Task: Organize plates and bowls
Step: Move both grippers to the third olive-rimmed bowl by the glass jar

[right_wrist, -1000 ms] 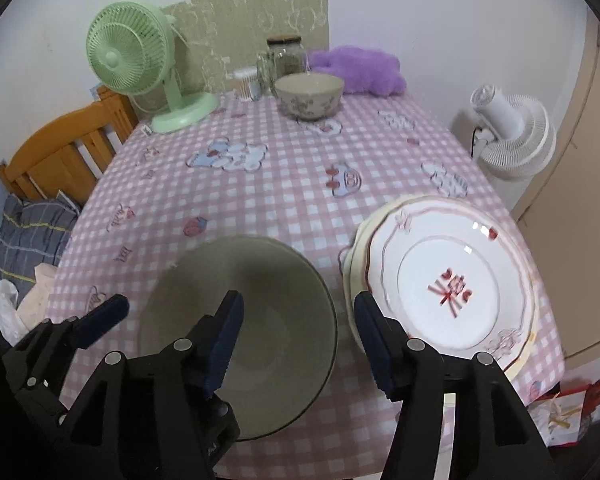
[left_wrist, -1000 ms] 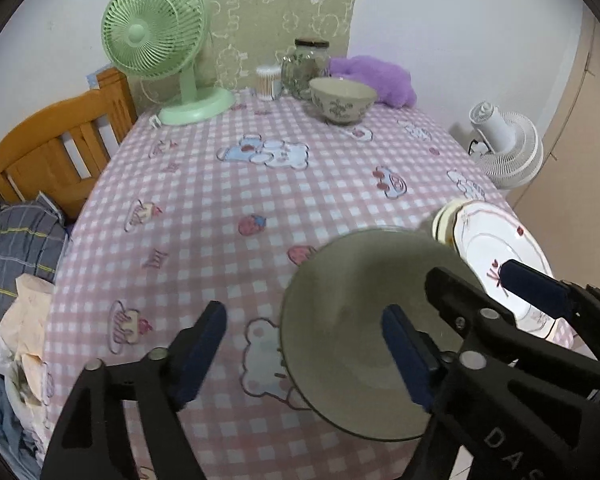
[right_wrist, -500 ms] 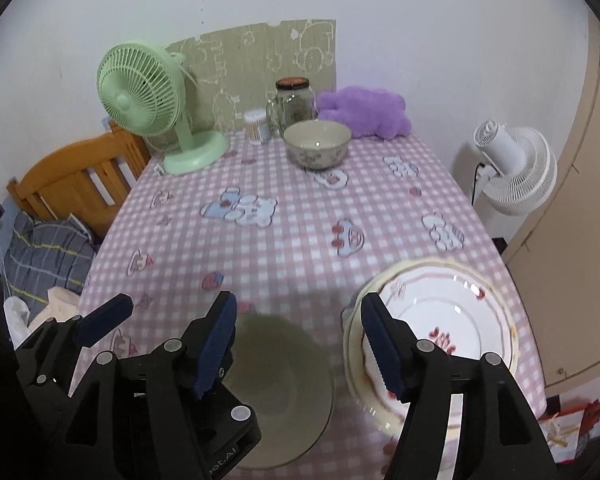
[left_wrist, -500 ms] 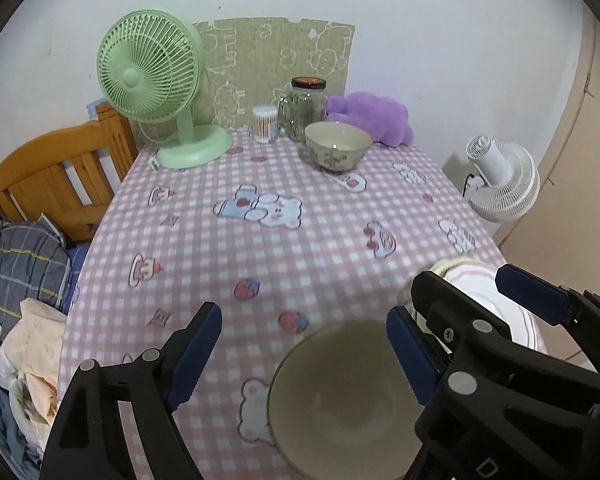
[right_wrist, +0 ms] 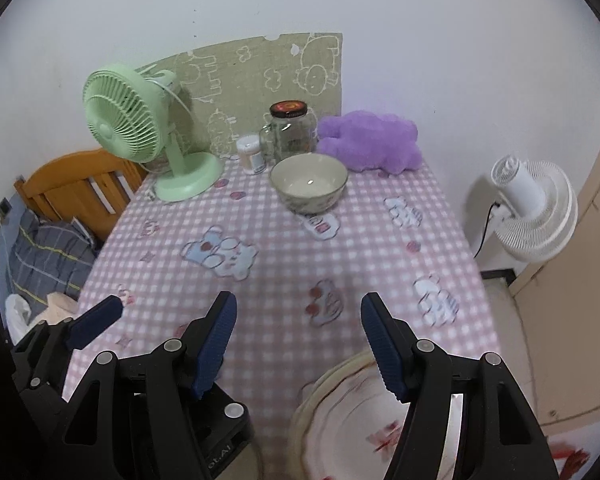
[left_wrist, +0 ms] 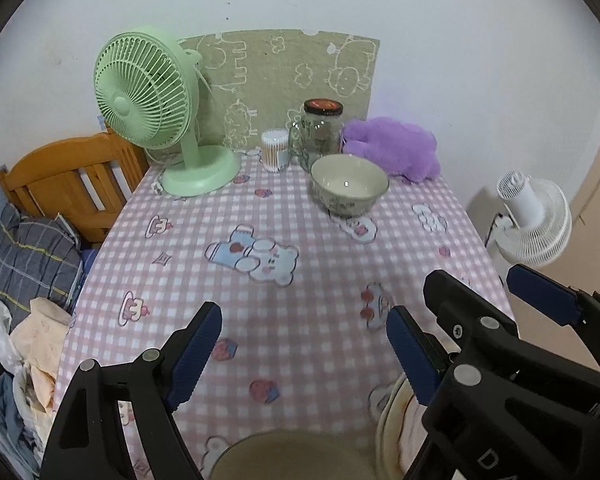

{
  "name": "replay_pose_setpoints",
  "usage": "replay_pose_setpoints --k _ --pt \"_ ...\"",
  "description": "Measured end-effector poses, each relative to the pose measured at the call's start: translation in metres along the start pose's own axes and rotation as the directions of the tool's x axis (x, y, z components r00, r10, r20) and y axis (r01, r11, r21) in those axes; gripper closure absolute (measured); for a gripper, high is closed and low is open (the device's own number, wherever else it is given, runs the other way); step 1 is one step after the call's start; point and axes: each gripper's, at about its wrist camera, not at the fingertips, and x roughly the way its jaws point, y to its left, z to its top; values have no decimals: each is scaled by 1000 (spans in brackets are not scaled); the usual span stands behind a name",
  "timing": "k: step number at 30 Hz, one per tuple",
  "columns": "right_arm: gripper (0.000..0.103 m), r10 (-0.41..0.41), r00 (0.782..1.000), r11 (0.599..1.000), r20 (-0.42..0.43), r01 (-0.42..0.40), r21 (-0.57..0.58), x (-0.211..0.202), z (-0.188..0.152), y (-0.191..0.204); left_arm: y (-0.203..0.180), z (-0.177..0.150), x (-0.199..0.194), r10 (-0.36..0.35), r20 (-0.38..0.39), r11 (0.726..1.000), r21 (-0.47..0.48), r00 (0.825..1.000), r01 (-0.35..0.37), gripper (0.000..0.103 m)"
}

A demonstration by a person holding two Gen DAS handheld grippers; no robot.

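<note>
The worktop [left_wrist: 308,292] carried a pink checked cloth with cartoon prints. At its far left corner stood a green fan [left_wrist: 156,108], with a printed green board [left_wrist: 284,80] against the wall behind the far edge. A purple plush [left_wrist: 392,148] lay at the far right corner. Off the worktop's right side a white fan [right_wrist: 536,216] stood by the wall, and off its left side were a wooden bed frame [left_wrist: 68,176] and a heap of clothes [left_wrist: 28,256].

At the near edge, toward the right corner, lay the plates [right_wrist: 352,420], stacked, white on a cream one. A big olive bowl [left_wrist: 292,456] sat at the near edge just left of them, only its rim showing. A small patterned bowl [right_wrist: 309,184] stood near the far edge, just in front of a glass jar [right_wrist: 290,132] and a tub of cotton swabs [left_wrist: 275,150].

The left gripper [left_wrist: 304,356] hung above the near edge, its jaws wide apart with nothing between them. The right gripper [right_wrist: 300,344] hung just to its right above the plates; its jaws had just been opening and held nothing.
</note>
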Motion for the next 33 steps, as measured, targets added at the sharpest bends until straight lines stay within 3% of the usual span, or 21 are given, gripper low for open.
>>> replay_pose_setpoints --k 18,27,33 --pt "35 121 993 991 9 -121 -51 66 90 -57 -49 80 60 129 12 990 -50 992 -128 17" --pt "35 157 988 985 0 -156 -72 114 131 -66 -54 117 106 148 6 987 -57 989 -148 19" --pt "35 137 991 990 -7 -137 -38 151 152 -70 -52 136 141 150 -4 986 -73 989 -150 25"
